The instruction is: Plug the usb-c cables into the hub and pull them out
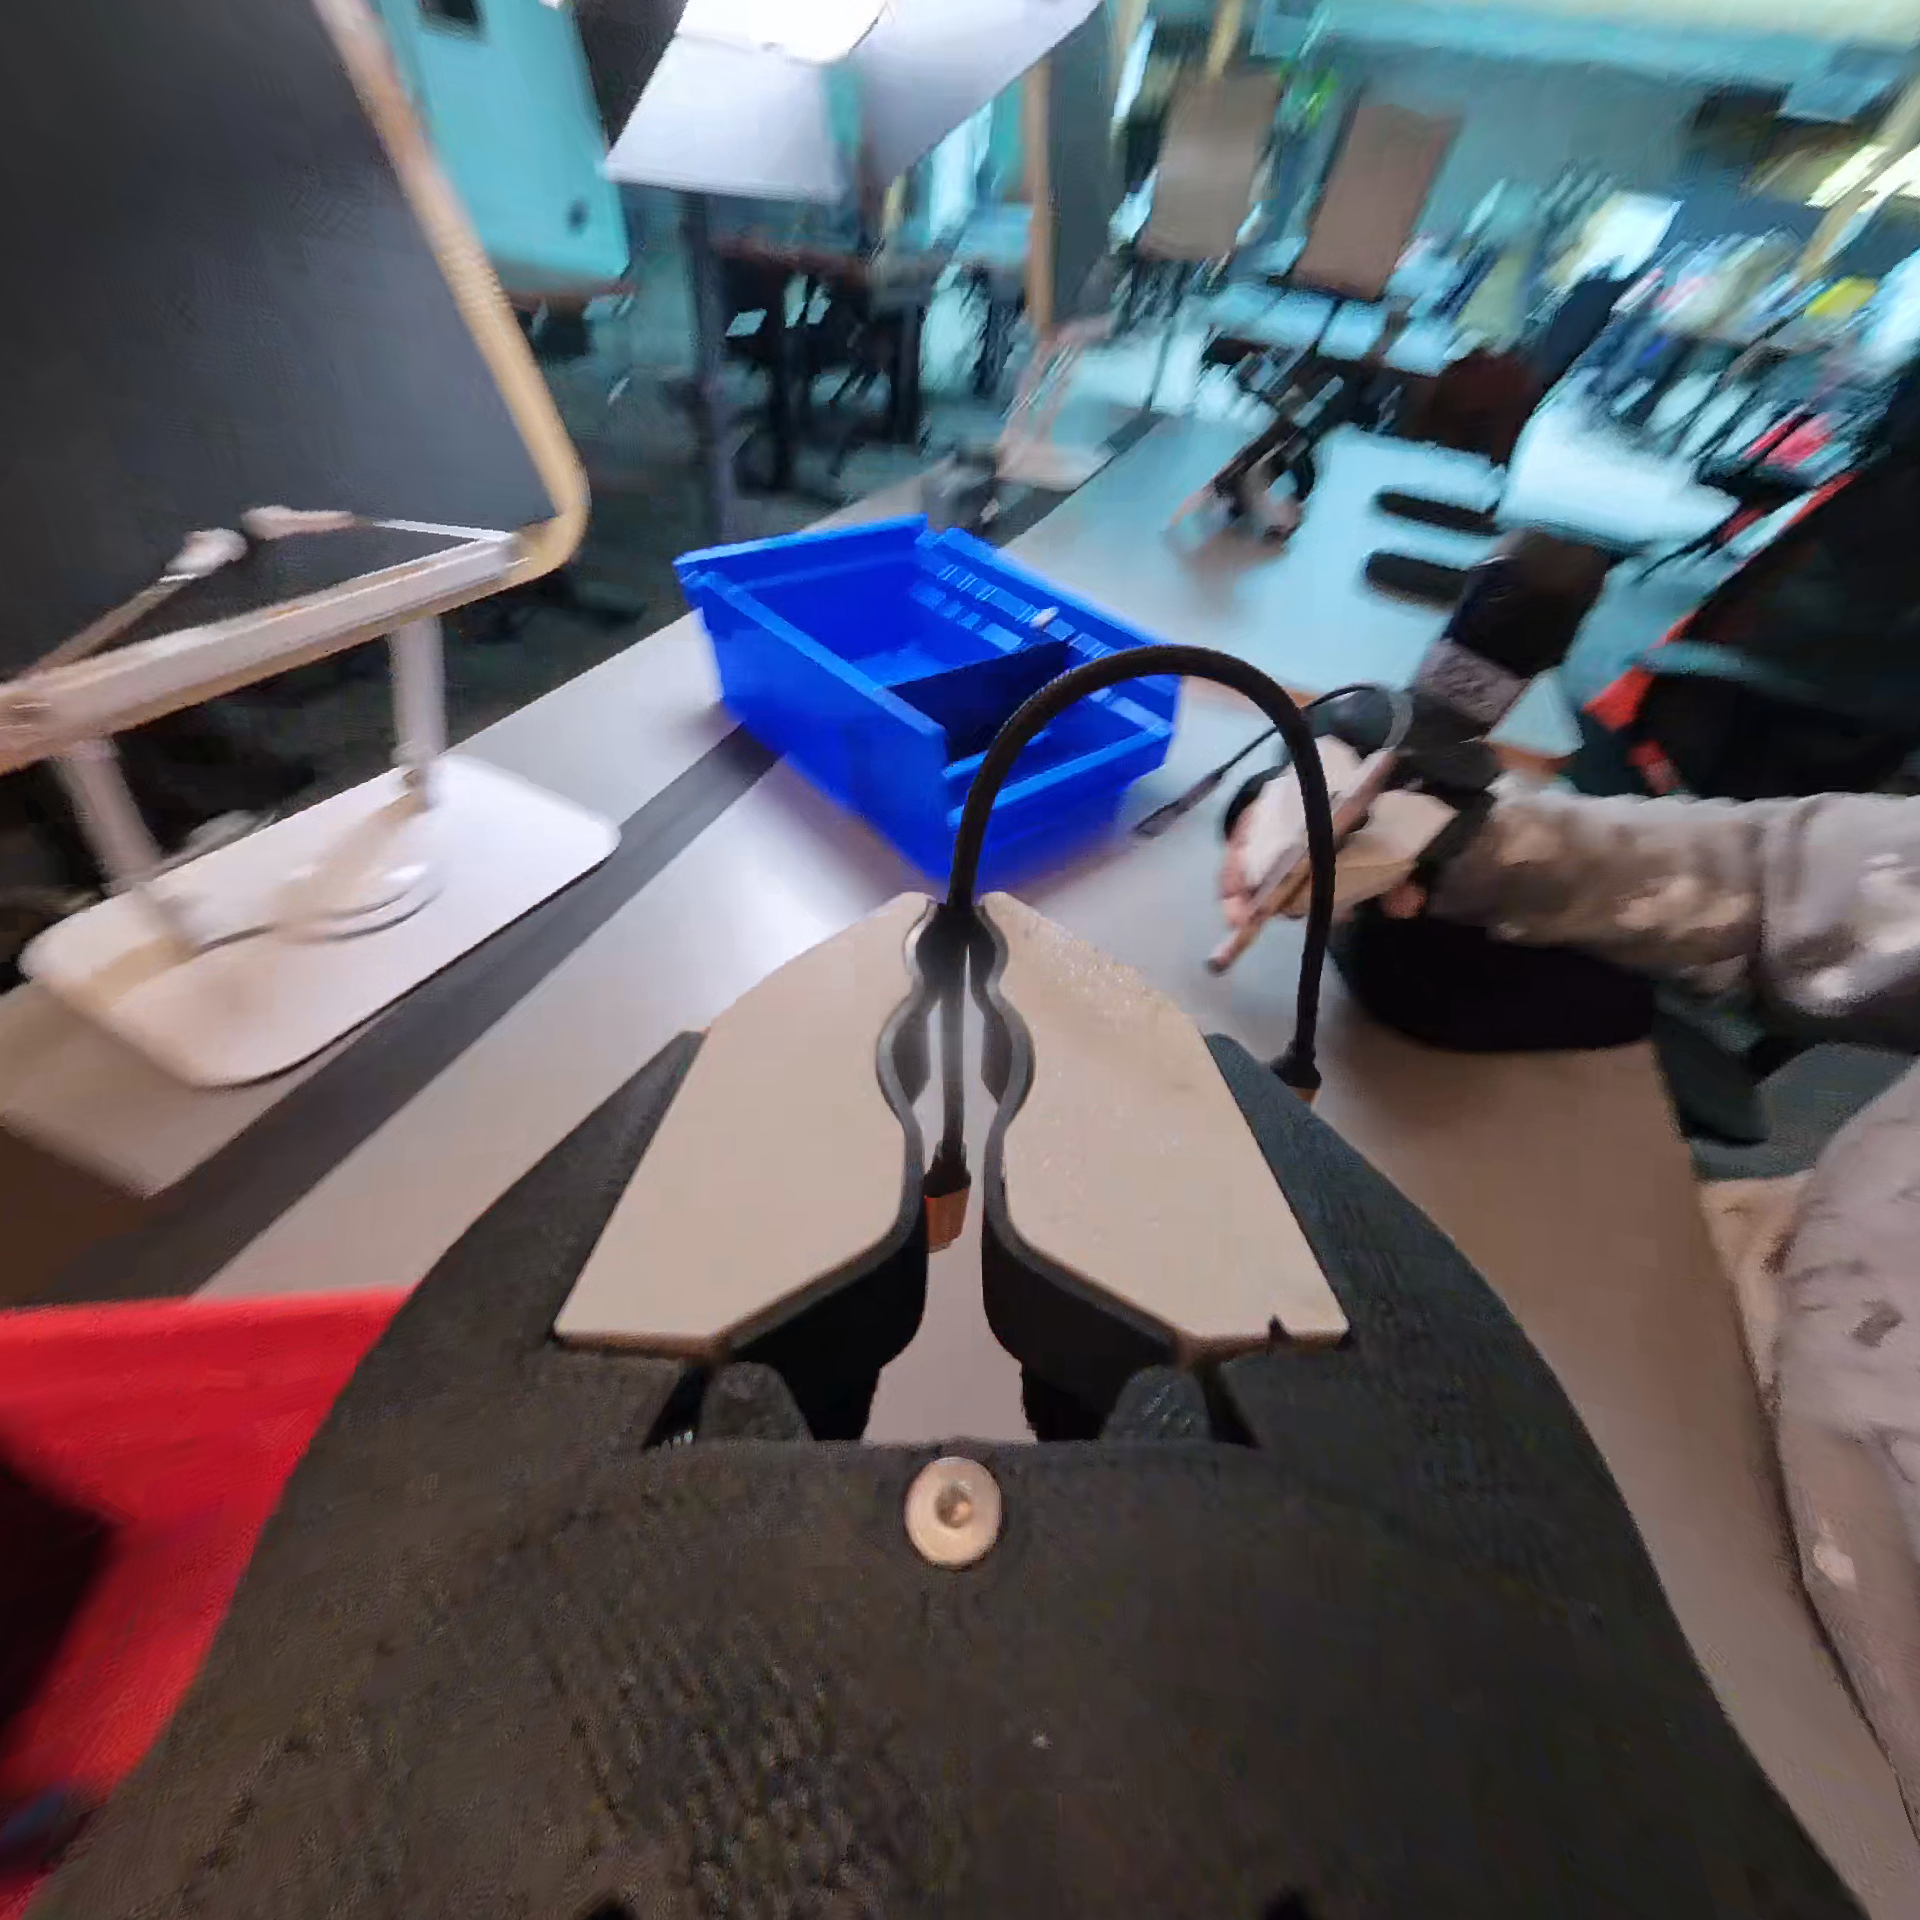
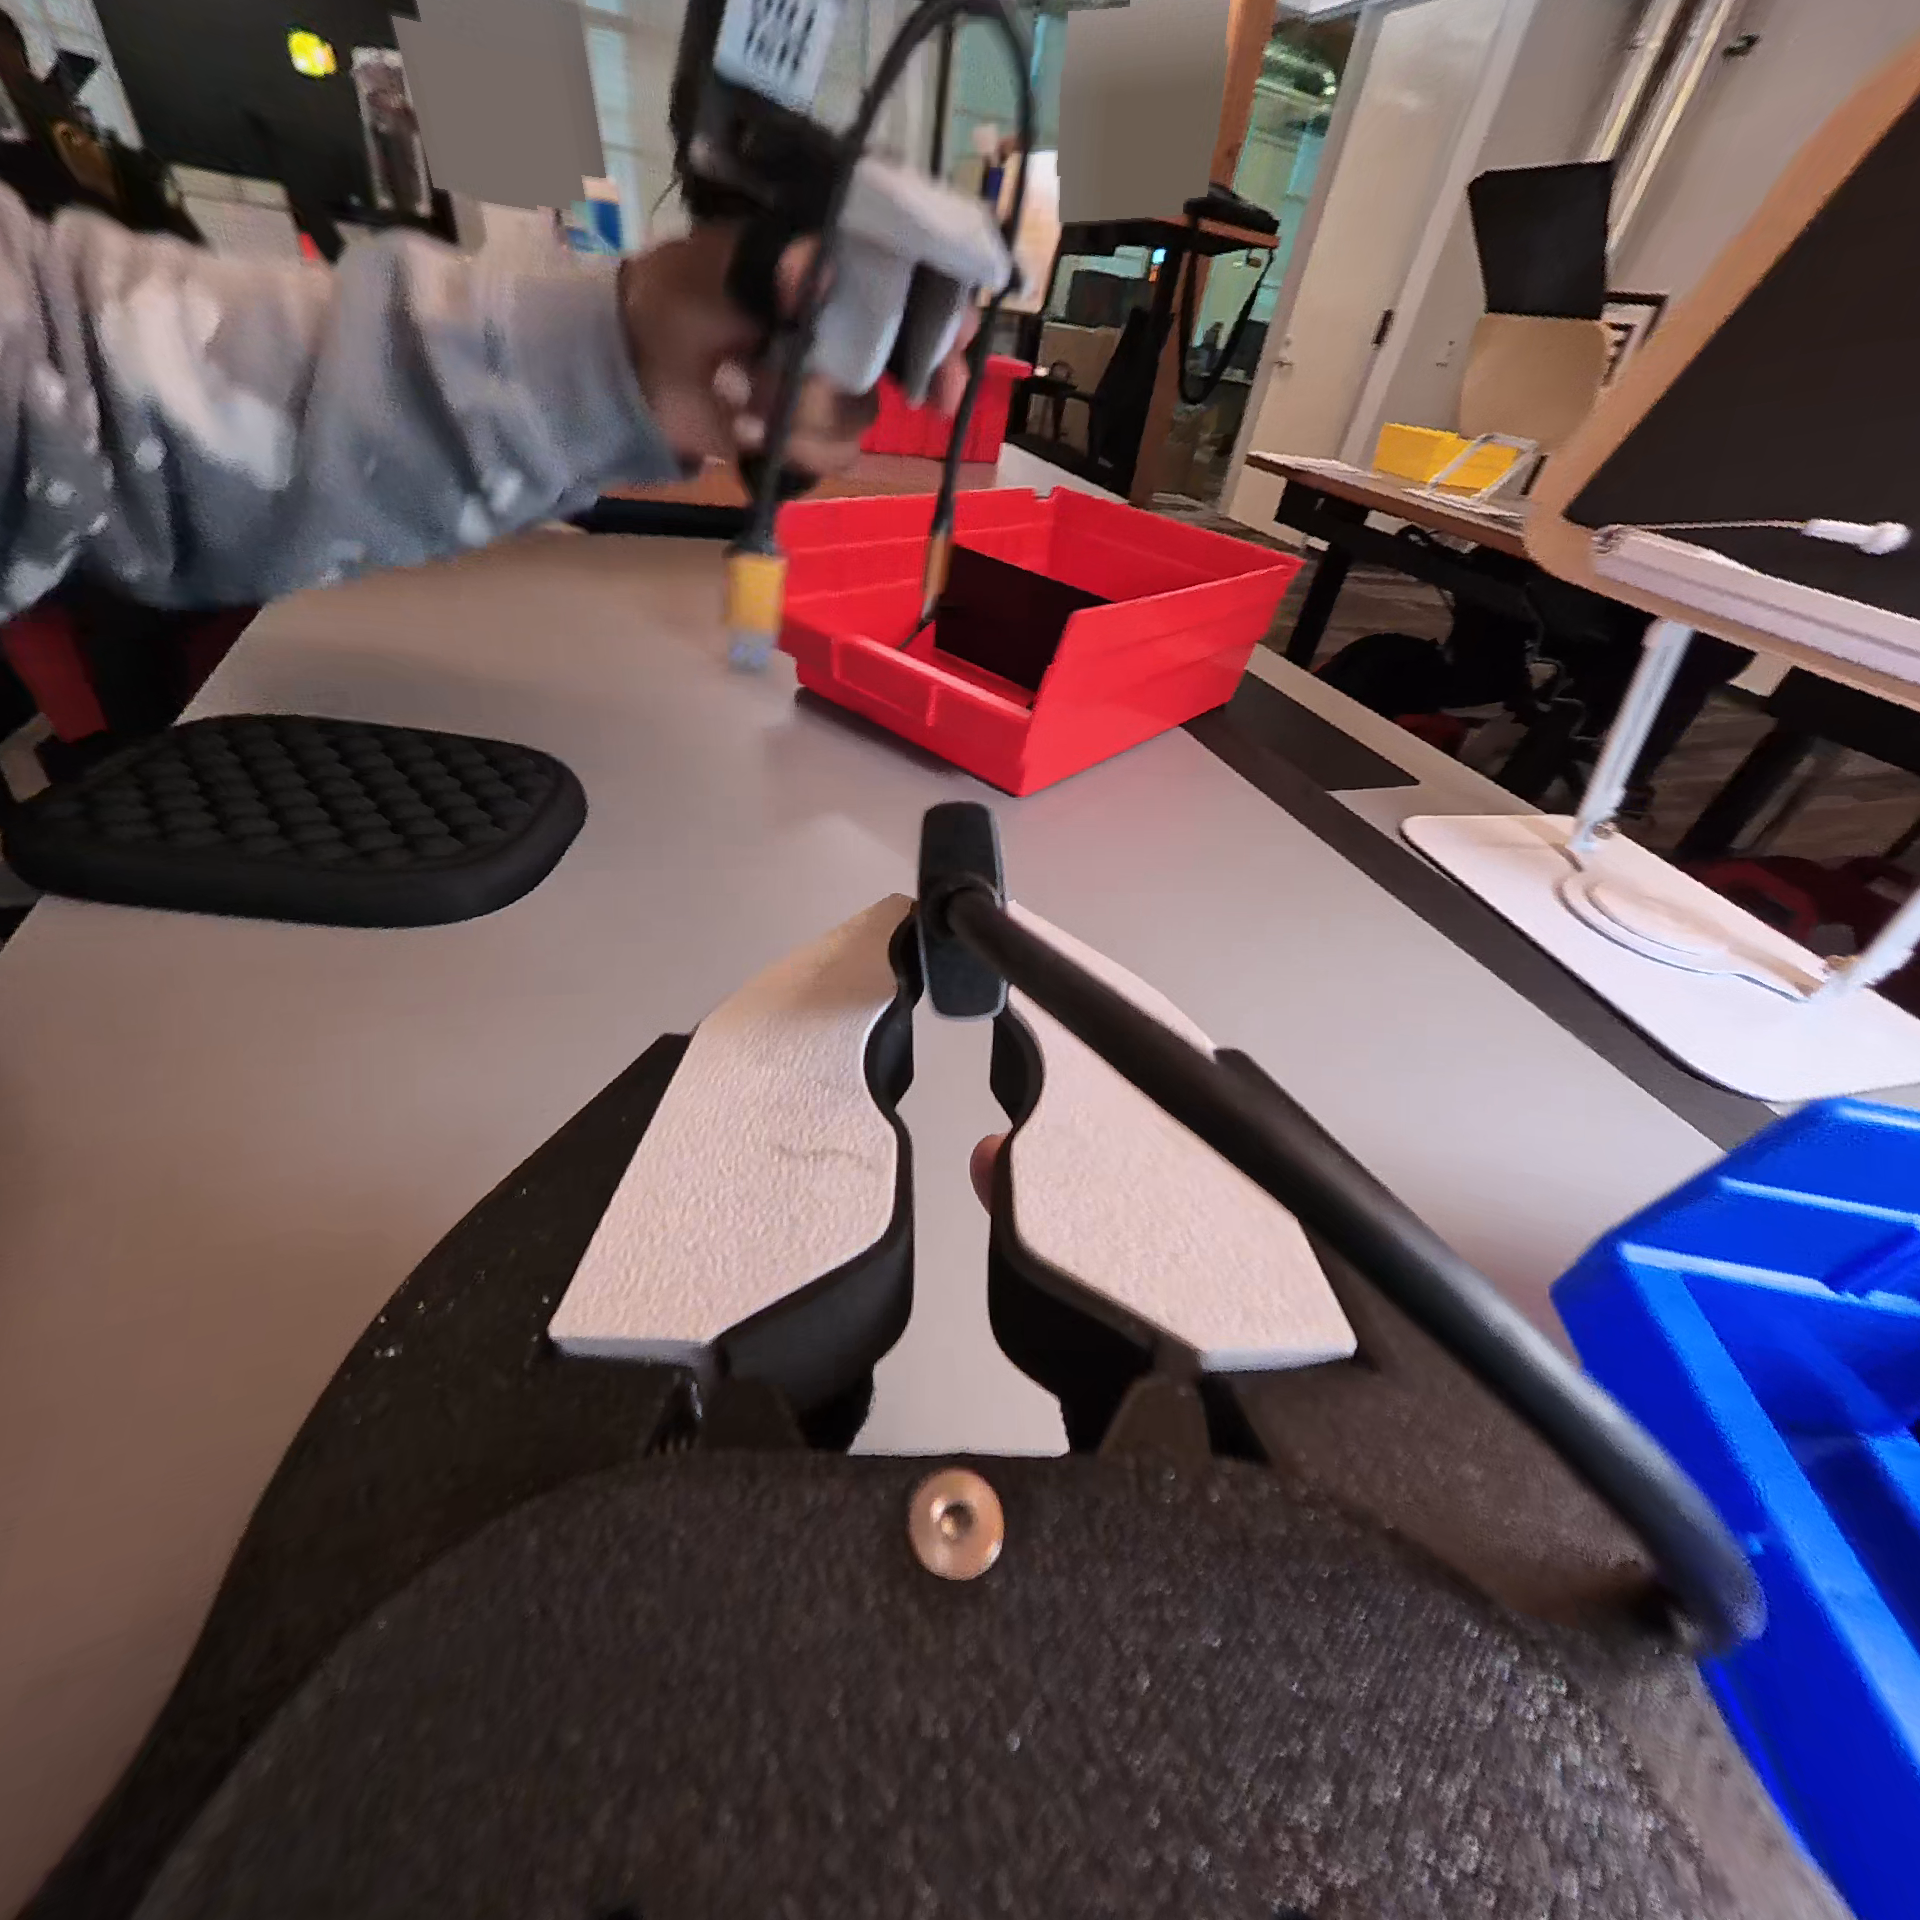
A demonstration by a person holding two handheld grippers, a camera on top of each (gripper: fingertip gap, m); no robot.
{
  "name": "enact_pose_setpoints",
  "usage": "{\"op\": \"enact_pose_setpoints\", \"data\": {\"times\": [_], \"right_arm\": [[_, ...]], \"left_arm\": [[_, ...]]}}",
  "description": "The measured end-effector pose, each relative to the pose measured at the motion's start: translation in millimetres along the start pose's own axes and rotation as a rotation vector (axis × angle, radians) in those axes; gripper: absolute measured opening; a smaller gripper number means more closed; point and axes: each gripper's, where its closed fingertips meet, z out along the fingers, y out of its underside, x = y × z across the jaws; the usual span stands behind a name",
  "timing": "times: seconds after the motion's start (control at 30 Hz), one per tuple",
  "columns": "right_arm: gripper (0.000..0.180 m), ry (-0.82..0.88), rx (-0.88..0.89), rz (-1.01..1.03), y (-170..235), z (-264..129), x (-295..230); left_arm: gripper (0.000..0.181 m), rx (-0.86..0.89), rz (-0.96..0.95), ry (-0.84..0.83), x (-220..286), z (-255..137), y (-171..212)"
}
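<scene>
With the left gripper (image 1: 954,914) pinching a looped braided cable (image 1: 1143,665) above the red bin (image 2: 1039,665) and the right gripper (image 2: 951,935) clamping a black plug (image 2: 961,883) nearer than that bin, either dangling connector may swing, since no hub is visible.

The left gripper (image 1: 956,925) pinches a looped black cable (image 1: 1174,665) between its closed fingertips, above the grey tabletop (image 1: 727,935); a blue bin (image 1: 831,707) sits near the far edge
</scene>
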Motion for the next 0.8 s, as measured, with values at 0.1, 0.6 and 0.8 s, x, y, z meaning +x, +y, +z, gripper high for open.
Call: {"op": "enact_pose_setpoints", "data": {"times": [0.1, 0.6, 0.8], "right_arm": [[0.009, 0.062, 0.019, 0.02, -0.6, -6.4, 15.0], [0.009, 0.131, 0.026, 0.048, 6.4, -15.9, 33.6], [0.009, 0.133, 0.029, 0.047, 5.4, -16.1, 33.1]], "left_arm": [[0.004, 0.143, -0.021, 0.126, 24.0, 30.0, 22.1], [0.014, -0.411, 0.141, 0.332, 53.7, 12.5, 164.9], [0.014, -0.704, 0.22, 0.177, 32.3, -28.9, 174.0]]}}
